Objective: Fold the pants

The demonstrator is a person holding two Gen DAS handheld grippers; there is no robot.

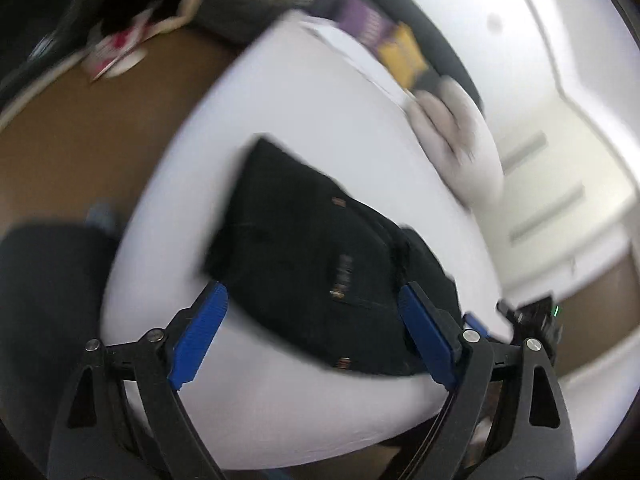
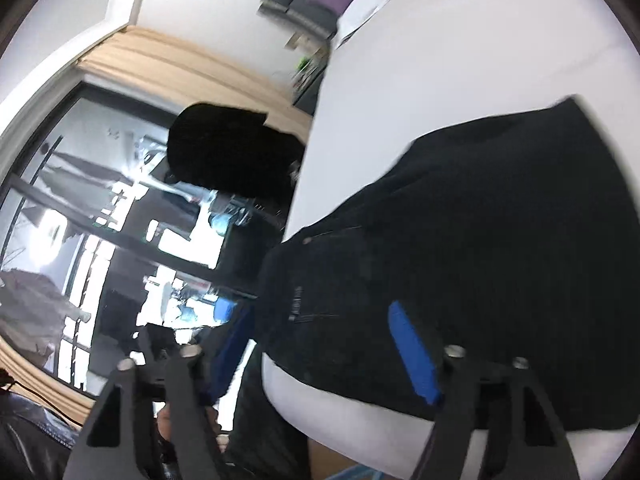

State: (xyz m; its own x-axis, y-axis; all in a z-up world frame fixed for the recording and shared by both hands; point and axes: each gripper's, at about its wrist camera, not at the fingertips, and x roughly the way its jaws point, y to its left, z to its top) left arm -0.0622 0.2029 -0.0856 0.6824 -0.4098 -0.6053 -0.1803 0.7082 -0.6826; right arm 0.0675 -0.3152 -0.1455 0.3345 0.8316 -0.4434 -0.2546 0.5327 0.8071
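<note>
Matt black cloth pants (image 1: 320,248) lie on a smooth white cloth-covered table (image 1: 300,120).

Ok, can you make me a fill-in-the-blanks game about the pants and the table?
1. The folded pants are the colour ____.
2. They lie on a table that is ____.
3. The left tool has its jaws ____.
4. The pads on its fingers are ____.

Missing words: black; white; open; blue
</note>
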